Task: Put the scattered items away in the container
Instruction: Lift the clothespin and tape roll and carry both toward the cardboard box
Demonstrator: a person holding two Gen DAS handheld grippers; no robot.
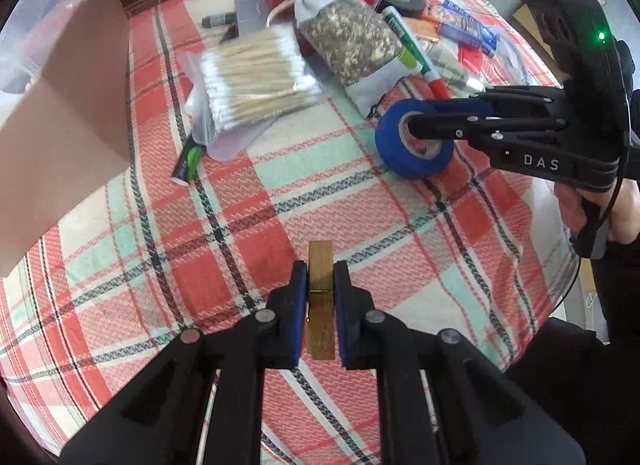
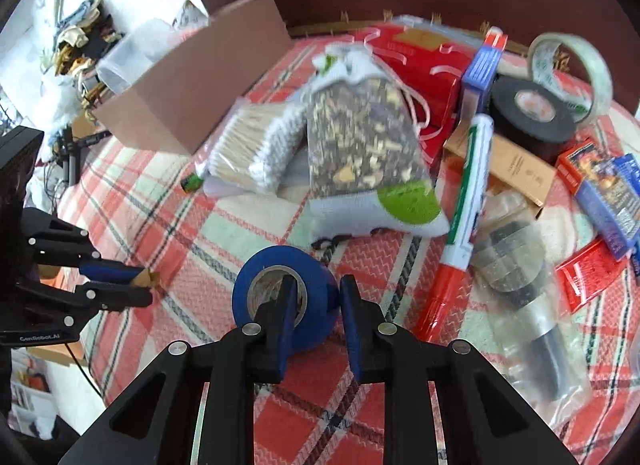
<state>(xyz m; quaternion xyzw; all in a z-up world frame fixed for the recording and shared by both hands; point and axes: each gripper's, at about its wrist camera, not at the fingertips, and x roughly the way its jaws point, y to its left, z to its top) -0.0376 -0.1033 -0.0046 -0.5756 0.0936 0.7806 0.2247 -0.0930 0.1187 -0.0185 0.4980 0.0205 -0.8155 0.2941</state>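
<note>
My left gripper [image 1: 320, 277] is shut on a wooden clothespin [image 1: 320, 289] and holds it over the plaid cloth; it also shows in the right wrist view [image 2: 150, 285]. My right gripper [image 2: 316, 297] is shut on the wall of a blue tape roll [image 2: 276, 297], one finger inside the core, one outside; the roll also shows in the left wrist view [image 1: 400, 141]. The brown cardboard box [image 1: 68, 113] stands at the left, also in the right wrist view [image 2: 192, 77].
A heap lies at the back: cotton swabs bag [image 1: 256, 77], herb sachet [image 1: 352, 41], marker [image 2: 468, 205], black tape [image 2: 532, 109], clear tape [image 2: 572, 69], red packets [image 2: 424, 65], card packs [image 2: 608, 193], a wrapped cylinder [image 2: 516, 265].
</note>
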